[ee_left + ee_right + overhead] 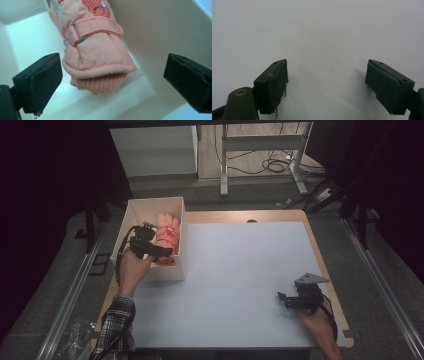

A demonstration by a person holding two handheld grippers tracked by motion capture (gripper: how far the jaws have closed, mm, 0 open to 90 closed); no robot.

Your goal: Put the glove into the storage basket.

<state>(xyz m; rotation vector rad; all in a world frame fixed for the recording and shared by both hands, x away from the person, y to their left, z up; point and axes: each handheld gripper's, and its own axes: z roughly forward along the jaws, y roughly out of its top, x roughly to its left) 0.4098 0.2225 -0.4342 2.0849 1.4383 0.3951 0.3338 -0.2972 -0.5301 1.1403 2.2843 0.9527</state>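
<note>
Peach-pink padded mitten (96, 47) lies inside the white box (131, 215) at the counter's (235, 275) far left corner. My left tongs (159, 251) hang spread wide just over its knit cuff, gripping nothing. My right tongs (283, 300) rest wide apart, near the counter's right edge.

The box (131, 215) stands at the desk's (235, 270) far left corner, with the mitten (167, 237) lying inside against its right wall. The left claw (157, 251) reaches into the box over the mitten's near end; the right claw (285, 301) sits well apart, over the desk's near right.
</note>
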